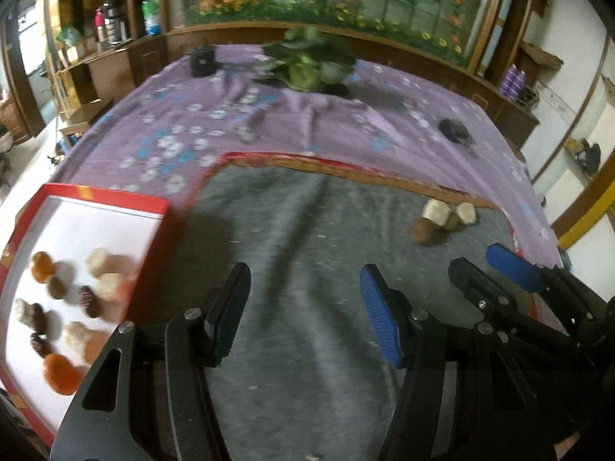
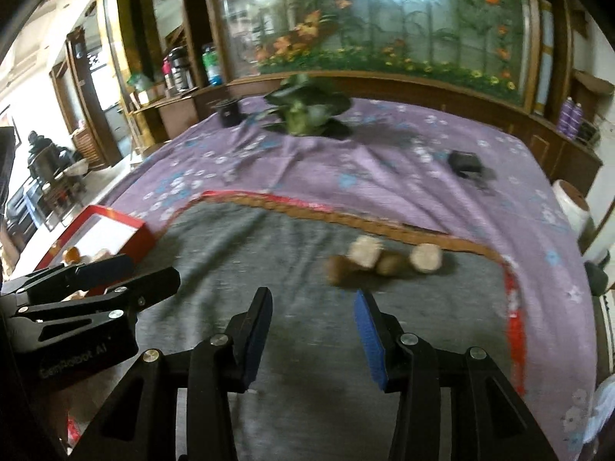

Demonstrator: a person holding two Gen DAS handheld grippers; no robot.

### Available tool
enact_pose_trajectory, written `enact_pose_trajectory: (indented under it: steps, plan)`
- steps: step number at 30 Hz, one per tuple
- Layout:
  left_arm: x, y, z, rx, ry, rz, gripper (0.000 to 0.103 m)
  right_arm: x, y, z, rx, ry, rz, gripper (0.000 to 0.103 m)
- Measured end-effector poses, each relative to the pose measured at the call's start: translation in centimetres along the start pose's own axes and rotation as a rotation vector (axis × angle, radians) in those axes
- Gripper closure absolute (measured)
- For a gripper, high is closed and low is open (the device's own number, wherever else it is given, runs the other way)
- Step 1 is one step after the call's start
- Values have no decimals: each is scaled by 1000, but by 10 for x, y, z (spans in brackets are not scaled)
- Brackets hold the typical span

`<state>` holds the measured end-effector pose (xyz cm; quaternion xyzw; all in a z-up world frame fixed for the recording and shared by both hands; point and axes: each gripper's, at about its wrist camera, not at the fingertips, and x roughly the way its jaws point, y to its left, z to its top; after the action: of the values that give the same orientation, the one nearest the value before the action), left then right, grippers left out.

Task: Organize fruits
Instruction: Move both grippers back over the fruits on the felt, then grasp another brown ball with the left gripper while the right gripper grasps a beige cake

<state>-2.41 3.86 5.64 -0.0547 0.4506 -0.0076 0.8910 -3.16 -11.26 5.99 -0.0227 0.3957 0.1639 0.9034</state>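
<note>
A red box (image 1: 161, 207) with a white floor sits at the left and holds several small fruits, orange, pale and dark brown (image 1: 86, 299). A small cluster of brown and pale fruits (image 1: 442, 217) lies on the grey mat (image 1: 307, 269) near its far right edge; the right wrist view shows this cluster (image 2: 380, 259) just ahead. My left gripper (image 1: 303, 296) hovers open over the mat with nothing between its pads. My right gripper (image 2: 313, 319) is open and empty too, short of the cluster. Each gripper appears in the other's view: the right gripper (image 1: 492, 269), the left gripper (image 2: 127, 272).
The mat lies on a purple flowered cloth (image 1: 230, 123). A leafy green plant (image 1: 307, 65), a black cup (image 1: 203, 60) and a small dark object (image 1: 453, 128) rest farther back. Wooden shelves with bottles (image 1: 115, 23) stand at the left; a flower mural (image 1: 346, 0) is behind.
</note>
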Motion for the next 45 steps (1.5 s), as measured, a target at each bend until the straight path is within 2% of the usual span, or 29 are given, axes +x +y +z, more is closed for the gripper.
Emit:
enact_pose_trajectory:
  steps: [10,19,21,28,31,39,40,41,42,45]
  plan:
    - [24,-45,7,87,47,-49,44,-6,-73,-19,123,21,-36,56]
    - [53,-80,29,161,91,-105,44,-10,-114,-25,198,21,-60,56]
    - [61,-84,31,176,118,-120,44,-12,-118,-25,204,20,-59,56]
    - [83,-89,31,205,145,-79,44,-6,-121,-22,216,19,-27,55]
    - [90,-86,33,199,140,-45,44,-4,-119,-21,210,24,-18,55]
    - [94,-85,35,226,120,-60,44,0,-108,-17,170,24,4,55]
    - [94,-84,34,226,111,-67,50,1,-106,-17,161,24,4,55]
    - [93,-81,34,223,94,-69,68,2,-104,-17,154,25,7,55]
    - [94,-80,35,226,86,-50,77,2,-103,-16,150,26,10,55]
    - [92,-68,38,193,93,-86,80,3,-100,-13,146,29,38,55]
